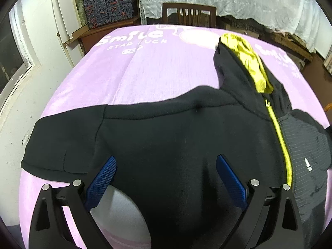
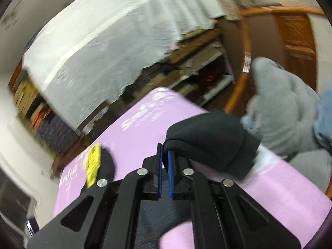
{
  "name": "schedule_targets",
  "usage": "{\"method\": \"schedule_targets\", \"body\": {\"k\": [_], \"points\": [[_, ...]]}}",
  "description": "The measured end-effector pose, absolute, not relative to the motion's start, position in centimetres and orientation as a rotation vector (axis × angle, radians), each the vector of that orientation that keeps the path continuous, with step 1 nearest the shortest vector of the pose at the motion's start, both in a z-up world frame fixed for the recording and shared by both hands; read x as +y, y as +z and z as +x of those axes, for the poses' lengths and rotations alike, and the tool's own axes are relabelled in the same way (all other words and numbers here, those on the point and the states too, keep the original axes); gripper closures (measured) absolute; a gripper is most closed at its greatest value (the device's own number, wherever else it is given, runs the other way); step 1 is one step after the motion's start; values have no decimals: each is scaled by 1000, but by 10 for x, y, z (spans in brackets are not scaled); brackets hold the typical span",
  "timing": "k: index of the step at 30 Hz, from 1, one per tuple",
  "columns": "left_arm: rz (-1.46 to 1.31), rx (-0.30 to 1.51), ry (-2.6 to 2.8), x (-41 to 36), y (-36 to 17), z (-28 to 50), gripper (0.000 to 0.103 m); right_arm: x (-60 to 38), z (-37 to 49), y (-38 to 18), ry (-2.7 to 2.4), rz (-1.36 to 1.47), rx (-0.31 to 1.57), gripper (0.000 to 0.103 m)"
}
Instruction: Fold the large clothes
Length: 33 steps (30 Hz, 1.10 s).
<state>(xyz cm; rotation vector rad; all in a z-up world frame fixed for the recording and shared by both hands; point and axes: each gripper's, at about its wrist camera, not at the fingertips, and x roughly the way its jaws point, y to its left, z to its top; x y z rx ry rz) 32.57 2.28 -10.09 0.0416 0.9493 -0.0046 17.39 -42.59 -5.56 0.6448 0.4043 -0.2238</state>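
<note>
Black fleece hoodie [image 1: 166, 141] is lying spread across the lilac-covered tabletop [image 1: 145, 72], one sleeve being lifted for a fold.
The right gripper [image 2: 165, 155] is clenching its fingers on a thick, soft sleeve [image 2: 209, 141], likely to carry it inward; the left gripper [image 1: 166, 178] is hovering with fingers spread wide over the jacket's body, gripping nothing. The yellow-green zip [image 1: 283, 143] and shiny hood lining [image 1: 249, 62] are facing up.
</note>
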Motion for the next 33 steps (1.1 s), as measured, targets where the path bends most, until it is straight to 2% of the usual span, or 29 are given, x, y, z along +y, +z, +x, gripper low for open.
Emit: {"method": "schedule_targets", "body": {"k": [4,8,15,18,20,21,22,24,29,31,33], "points": [[24,924,-2,27,-92,321,6,-359,195,-39,-108,524,450,99],[-21,920,-11,37,-86,319,6,-282,217,-46,4,387,540,99],[-88,946,-39,46,-86,321,6,-198,251,-116,162,271,848,97],[-74,945,-42,44,-87,321,6,-186,254,-130,185,205,899,94],[-54,940,-51,39,-86,319,6,-187,248,-126,208,174,906,90],[-40,933,-55,36,-86,318,6,-192,242,-123,245,205,911,83],[-24,926,-55,33,-86,316,6,-201,234,-119,282,240,909,70],[27,904,-53,23,-85,312,6,-224,209,-109,322,301,851,62],[126,859,-139,-9,-83,292,6,-294,179,-92,179,368,710,64],[207,824,-183,-36,-79,278,6,-325,183,-92,133,429,710,84],[330,776,-235,-73,-74,260,6,-348,191,-92,113,498,708,89]]}}
